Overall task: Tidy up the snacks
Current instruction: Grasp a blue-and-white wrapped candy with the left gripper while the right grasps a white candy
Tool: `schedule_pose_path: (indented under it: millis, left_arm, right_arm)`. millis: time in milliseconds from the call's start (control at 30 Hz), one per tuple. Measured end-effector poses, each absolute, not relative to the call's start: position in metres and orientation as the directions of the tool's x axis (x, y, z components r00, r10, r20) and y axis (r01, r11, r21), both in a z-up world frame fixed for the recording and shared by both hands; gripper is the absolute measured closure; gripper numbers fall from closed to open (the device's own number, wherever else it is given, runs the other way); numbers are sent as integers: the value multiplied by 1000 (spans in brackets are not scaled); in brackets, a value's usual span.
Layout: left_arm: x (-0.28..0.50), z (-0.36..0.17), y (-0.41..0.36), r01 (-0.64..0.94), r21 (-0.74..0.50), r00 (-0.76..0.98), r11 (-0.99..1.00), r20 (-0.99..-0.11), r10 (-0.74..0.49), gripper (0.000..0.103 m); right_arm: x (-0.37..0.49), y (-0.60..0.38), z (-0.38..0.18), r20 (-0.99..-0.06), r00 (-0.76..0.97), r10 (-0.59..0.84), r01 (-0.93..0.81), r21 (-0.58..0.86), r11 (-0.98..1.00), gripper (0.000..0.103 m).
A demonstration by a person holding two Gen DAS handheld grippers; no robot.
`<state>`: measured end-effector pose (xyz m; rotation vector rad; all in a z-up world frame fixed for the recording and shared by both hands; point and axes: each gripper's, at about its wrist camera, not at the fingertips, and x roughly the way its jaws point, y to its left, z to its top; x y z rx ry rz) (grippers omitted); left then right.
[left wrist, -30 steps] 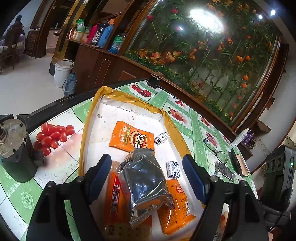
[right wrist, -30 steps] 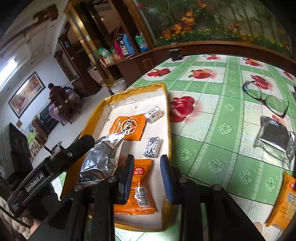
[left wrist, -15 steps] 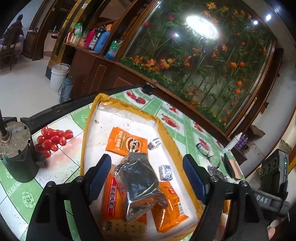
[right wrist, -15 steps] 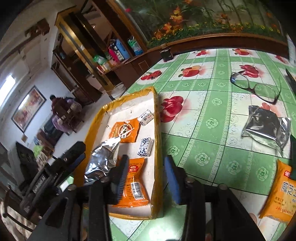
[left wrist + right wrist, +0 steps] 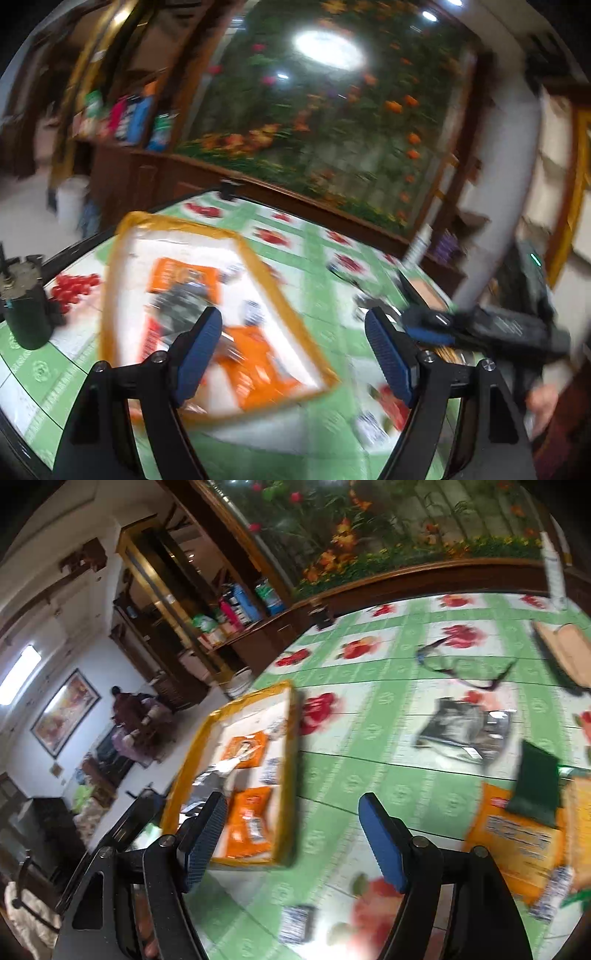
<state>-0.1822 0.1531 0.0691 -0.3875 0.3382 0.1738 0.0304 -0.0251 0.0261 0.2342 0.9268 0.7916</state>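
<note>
A yellow-rimmed white tray (image 5: 258,266) holds orange snack packets (image 5: 258,365), a silver packet (image 5: 181,299) and small blue-white sweets. My left gripper (image 5: 291,317) hangs open over the tray's right rim with nothing between its fingers. The right gripper (image 5: 291,805) has its jaws opening, with nothing between them, above the green tablecloth just right of the tray (image 5: 291,746). Loose on the cloth lie a silver packet (image 5: 461,731), an orange packet (image 5: 513,842) under a dark green flat thing (image 5: 535,786), and a small blue-white sweet (image 5: 297,923). Both views are blurred.
A dark cup (image 5: 26,314) stands by red cherry tomatoes (image 5: 74,288) left of the tray. Glasses (image 5: 461,668) lie further back on the cloth. The table's dark edge runs behind the tray. A person (image 5: 125,709) sits in the far room.
Both views have swung to the right, away from the tray's middle. The right gripper's jaws have gone from nearly closed to wide. The left gripper has stayed open.
</note>
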Motion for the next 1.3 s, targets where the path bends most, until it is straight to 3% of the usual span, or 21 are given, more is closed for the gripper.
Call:
schedule_pose_path:
  millis: [100,233,300,367,433,500,700,833,1033,1167,1300]
  left_arm:
    - [-181,73,110,-108,-270,928,957,-373,0,24]
    - [-168,63,73,-67,-213,865,975,-499,-49,24]
    - [-161,51,65,-78,-242,821,967,-566,-75,35]
    - [-148,35,59,-76,-271,765,959,-633,-119,63]
    - [-140,24,54,-96,-249,732,964,-674,-102,70]
    - [-133,19,53,-108,-256,718,961,-689,-103,70]
    - [-128,12,58,-165,-252,692,953,-719,-70,70]
    - [-125,12,59,-175,-244,678,954,-732,-63,59]
    - [-105,13,48,-153,-180,645,972,-763,-40,59]
    - [-94,14,44,-127,-173,629,977,-775,-55,78]
    - [-89,13,42,-104,-183,624,978,-777,-79,83]
  right_arm:
    - [35,-42,22,-641,355,681,-483,498,720,26]
    - [44,-73,22,-639,404,654,-426,501,753,31]
    - [49,-91,23,-640,445,626,-399,485,778,31]
    - [53,-113,24,-640,476,603,-370,476,797,34]
    - [56,-132,22,-645,487,589,-341,480,808,45]
    - [57,-150,16,-666,486,566,-312,474,824,52]
    - [50,-189,3,-704,484,520,-247,460,853,53]
    - [45,-193,-1,-714,458,530,-255,465,848,53]
    - [30,-192,4,-706,477,523,-280,443,852,55]
    - [24,-204,-1,-721,450,527,-253,463,850,67]
    - [17,-210,-7,-738,414,533,-231,481,846,68]
